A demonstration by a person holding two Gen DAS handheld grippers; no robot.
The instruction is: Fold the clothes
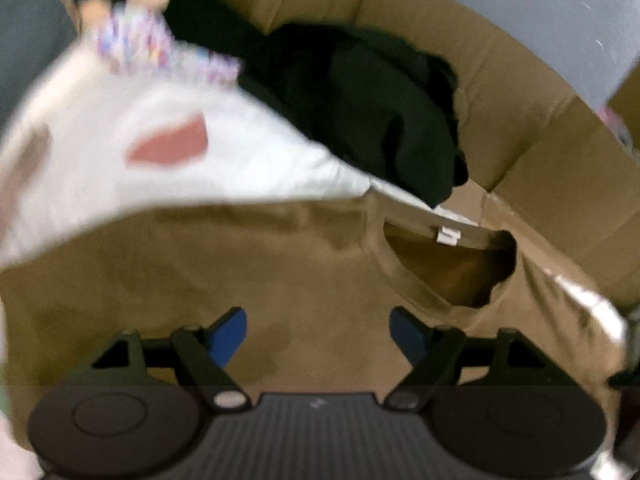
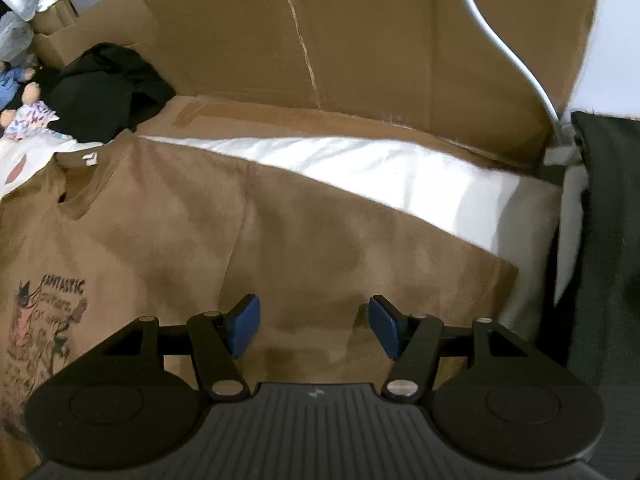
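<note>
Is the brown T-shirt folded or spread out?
Spread out: the brown T-shirt lies flat, its collar, print and sleeve showing.

Supporting surface is a bed with a white sheet, visible as a bright band across the centre of the right wrist view. A brown T-shirt lies spread flat on it, collar toward the upper left. A white garment with a reddish patch lies at left in the left wrist view, touching the T-shirt. A dark crumpled garment sits at upper centre. Cardboard panels stand along the far edge.
</note>
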